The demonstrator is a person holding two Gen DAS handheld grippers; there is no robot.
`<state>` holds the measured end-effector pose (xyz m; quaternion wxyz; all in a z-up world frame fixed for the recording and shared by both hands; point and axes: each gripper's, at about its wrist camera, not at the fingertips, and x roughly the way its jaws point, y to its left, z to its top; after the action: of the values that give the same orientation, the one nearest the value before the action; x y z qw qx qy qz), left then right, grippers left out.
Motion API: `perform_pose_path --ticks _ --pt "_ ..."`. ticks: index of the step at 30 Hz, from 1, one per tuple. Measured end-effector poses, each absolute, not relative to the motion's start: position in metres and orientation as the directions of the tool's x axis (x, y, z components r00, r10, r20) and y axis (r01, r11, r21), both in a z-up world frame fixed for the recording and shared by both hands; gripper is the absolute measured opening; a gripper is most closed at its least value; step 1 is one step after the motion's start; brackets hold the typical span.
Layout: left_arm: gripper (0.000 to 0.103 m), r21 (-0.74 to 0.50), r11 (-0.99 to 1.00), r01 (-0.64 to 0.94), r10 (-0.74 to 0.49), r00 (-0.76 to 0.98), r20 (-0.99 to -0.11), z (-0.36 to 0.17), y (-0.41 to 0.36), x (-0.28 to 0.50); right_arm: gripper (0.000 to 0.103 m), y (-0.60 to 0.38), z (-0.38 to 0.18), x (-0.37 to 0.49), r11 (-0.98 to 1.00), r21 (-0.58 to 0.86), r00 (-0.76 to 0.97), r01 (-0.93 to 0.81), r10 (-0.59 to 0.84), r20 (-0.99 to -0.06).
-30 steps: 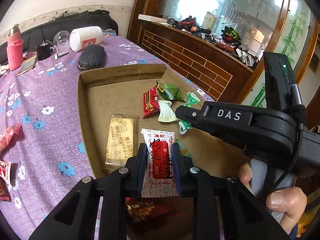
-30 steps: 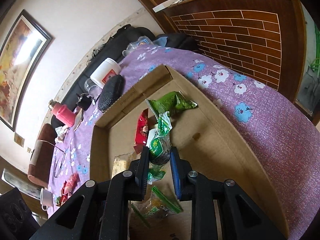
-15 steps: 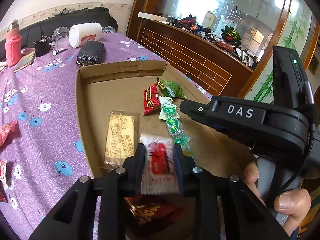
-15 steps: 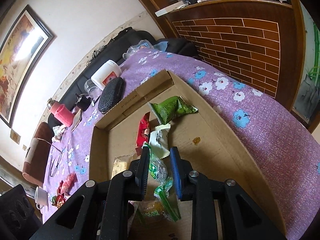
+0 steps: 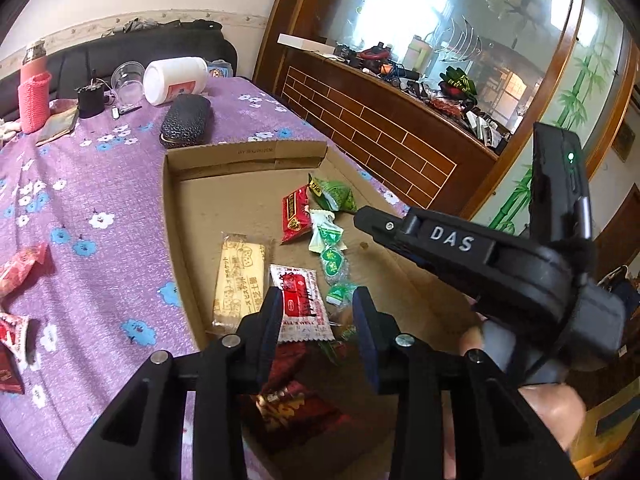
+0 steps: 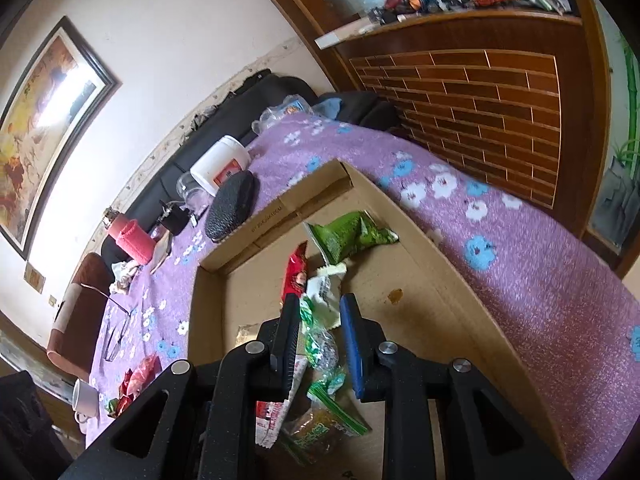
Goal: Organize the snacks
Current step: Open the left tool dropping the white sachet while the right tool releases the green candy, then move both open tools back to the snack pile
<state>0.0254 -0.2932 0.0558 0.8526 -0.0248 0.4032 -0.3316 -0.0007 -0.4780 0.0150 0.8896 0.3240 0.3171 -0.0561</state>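
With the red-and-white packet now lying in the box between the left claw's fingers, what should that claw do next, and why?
Probably lift the left claw straight back. Its jaws have just been opening and no longer press the packet, which lies flat in the box beside the biscuit pack. More snacks wait on the cloth to the left.

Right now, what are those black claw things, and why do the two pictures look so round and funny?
Those are hand-held grippers: a person squeezes one in each hand, and a small camera rides on each, so each picture looks along two fingers. The left hand-held gripper has just been opening; a red-and-white packet lies loose between its fingers. The right hand-held gripper hovers over green sweets, seemingly not pinching them. The snacks lie in a cardboard box on a purple flowered cloth.
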Motion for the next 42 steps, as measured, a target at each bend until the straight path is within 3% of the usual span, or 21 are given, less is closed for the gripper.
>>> perform_pose_path --ticks 11,17,22,25,29,32,36,42 --pt "0.036 -0.278 0.801 0.530 -0.571 0.533 -0.625 0.105 -0.232 -0.002 0.023 -0.455 0.031 -0.006 0.848 0.494 0.844 0.194 0.112 -0.525" --pt "0.040 -0.283 0.852 0.441 -0.517 0.625 -0.585 0.120 -0.165 0.001 0.023 -0.439 0.035 -0.005 0.883 0.440 0.853 0.165 0.097 -0.513" --pt "0.046 -0.295 0.895 0.335 -0.446 0.663 -0.602 0.111 -0.098 0.019 0.023 -0.429 0.037 -0.008 0.887 0.426 0.842 0.175 0.089 -0.532" --pt "0.053 -0.335 0.909 0.247 -0.411 0.660 -0.629 0.096 -0.057 0.036 0.023 -0.407 0.043 -0.010 0.902 0.413 0.827 0.128 0.133 -0.547" --pt "0.054 -0.360 0.928 0.092 -0.331 0.646 -0.688 0.076 -0.005 0.064 0.023 -0.366 0.053 -0.009 0.917 0.398 0.797 0.025 0.222 -0.561" --pt "0.063 -0.410 0.912 0.008 -0.323 0.629 -0.707 0.062 0.026 0.077 0.023 -0.335 0.059 -0.008 0.912 0.407 0.770 -0.055 0.298 -0.565" --pt "0.067 -0.486 0.874 -0.014 -0.385 0.588 -0.711 0.047 0.038 0.086 0.024 -0.291 0.059 -0.001 0.890 0.425 0.702 -0.165 0.409 -0.583" --pt "0.074 -0.440 0.898 0.011 -0.373 0.547 -0.749 0.034 0.018 0.092 0.024 -0.245 0.046 0.019 0.847 0.473 0.591 -0.243 0.516 -0.620"
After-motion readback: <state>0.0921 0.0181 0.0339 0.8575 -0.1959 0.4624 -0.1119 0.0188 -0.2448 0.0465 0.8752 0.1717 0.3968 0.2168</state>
